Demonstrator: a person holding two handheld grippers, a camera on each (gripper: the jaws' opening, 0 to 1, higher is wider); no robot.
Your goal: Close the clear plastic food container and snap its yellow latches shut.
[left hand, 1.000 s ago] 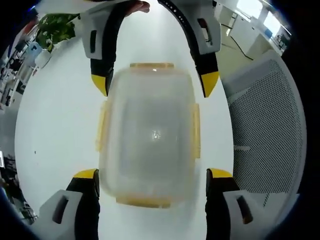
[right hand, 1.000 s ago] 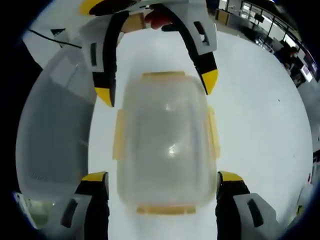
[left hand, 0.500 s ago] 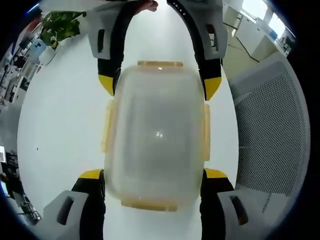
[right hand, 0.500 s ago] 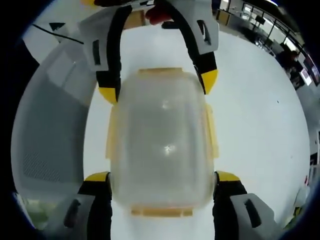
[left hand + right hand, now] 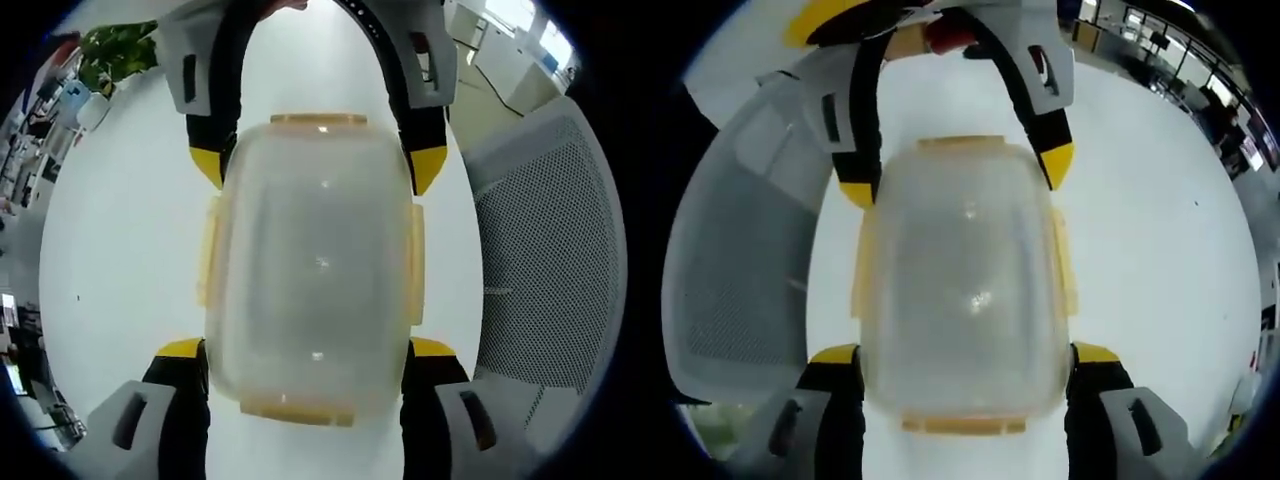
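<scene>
A clear plastic food container [image 5: 315, 270] with its lid on lies on the white table [image 5: 120, 230], held at both ends. Yellow latches [image 5: 208, 250] run along all four of its sides; whether they are snapped down I cannot tell. My left gripper [image 5: 308, 350] is shut on the container's near end, its yellow-tipped jaws pressing both sides. My right gripper [image 5: 318, 165] grips the far end from the opposite side. In the right gripper view the same container [image 5: 965, 280] sits between my right gripper [image 5: 963, 355] below and my left gripper [image 5: 955, 178] above.
A white mesh chair back [image 5: 540, 230] stands close to the table edge, also seen as the mesh chair [image 5: 740, 250] in the right gripper view. A green plant [image 5: 115, 55] and office desks lie beyond the table. A person's hand [image 5: 940, 35] holds the left gripper.
Both grippers' jaws have narrowed from standing just off the container's sides to pressing against them. The container has shifted slightly between them.
</scene>
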